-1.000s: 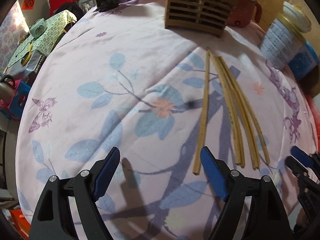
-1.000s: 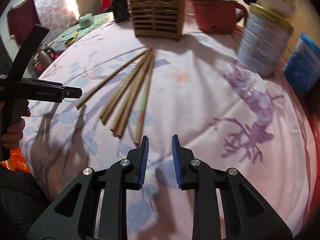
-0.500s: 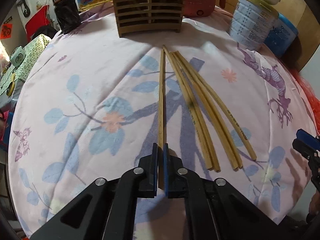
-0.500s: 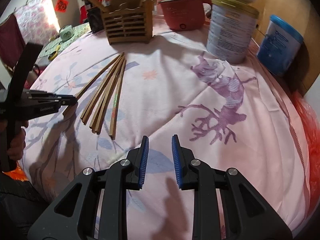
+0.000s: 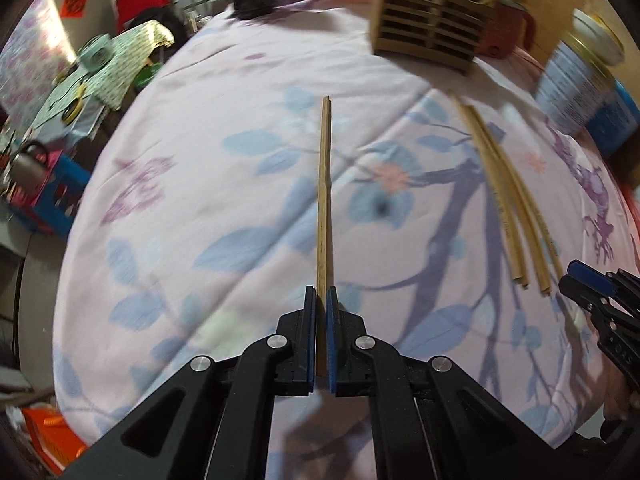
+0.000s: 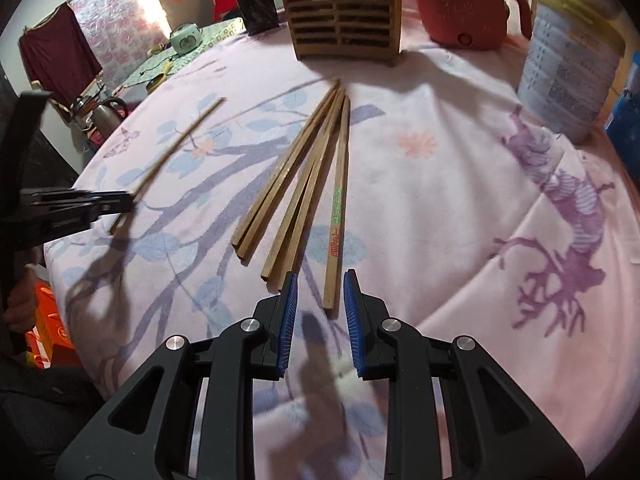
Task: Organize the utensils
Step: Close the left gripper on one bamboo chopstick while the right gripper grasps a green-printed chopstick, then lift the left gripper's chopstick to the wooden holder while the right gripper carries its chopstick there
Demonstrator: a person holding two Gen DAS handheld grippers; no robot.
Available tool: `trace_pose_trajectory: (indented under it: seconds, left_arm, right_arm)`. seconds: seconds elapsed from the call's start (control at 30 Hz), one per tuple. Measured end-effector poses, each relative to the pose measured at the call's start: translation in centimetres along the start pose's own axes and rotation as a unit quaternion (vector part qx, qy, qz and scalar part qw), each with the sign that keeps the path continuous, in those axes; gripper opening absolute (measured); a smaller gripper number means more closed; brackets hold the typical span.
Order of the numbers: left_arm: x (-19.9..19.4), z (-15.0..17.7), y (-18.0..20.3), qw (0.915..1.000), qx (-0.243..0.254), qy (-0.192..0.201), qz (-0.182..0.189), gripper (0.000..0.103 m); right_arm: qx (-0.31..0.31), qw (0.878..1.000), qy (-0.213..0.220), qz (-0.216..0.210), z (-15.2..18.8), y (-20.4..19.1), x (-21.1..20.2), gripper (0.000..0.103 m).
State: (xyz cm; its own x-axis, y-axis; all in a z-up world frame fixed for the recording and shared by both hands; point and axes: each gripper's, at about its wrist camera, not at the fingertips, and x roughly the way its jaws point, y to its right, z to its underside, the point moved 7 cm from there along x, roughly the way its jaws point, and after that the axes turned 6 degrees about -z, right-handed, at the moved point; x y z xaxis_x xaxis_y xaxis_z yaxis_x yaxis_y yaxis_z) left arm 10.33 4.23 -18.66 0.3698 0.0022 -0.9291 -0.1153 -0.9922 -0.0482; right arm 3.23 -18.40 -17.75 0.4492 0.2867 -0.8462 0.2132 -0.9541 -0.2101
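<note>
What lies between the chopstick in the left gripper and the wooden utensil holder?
Only bare tablecloth: the left wrist view shows nothing between the held chopstick and the wooden holder.

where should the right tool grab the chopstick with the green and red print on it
Grip the printed chopstick near its blunt near end, just past the right tool, coming down from above with the fingers straddling its width. It lies flat on the tablecloth, rightmost of the fan, its near end splayed clear of the other chopsticks; at the far tips they crowd together.
</note>
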Motion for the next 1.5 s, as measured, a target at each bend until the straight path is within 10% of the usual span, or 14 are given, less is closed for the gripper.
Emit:
trace_pose_trajectory:
  seconds: [0.2, 0.73, 1.5]
  left_arm:
    - [-0.2, 0.8, -1.0, 0.9999, -0.009, -0.006, -0.004, 0.005]
    - [-2.8, -3.6, 5.1, 0.9961, 0.058, 0.046, 0.048, 0.005]
    - [-13.7, -10.9, 5.0, 0.9881, 0.049, 0.125, 0.075, 0.005]
  right_arm:
    - [0.007, 1.0, 0.007, 0.009, -0.2, 0.6, 0.4, 0.007]
    - [0.033, 0.991, 0.104, 0.071, -1.0, 2.8, -8.3, 0.007]
    - [-0.002, 0.97, 0.242, 0.032, -11.1, 0.0, -17.6, 0.007]
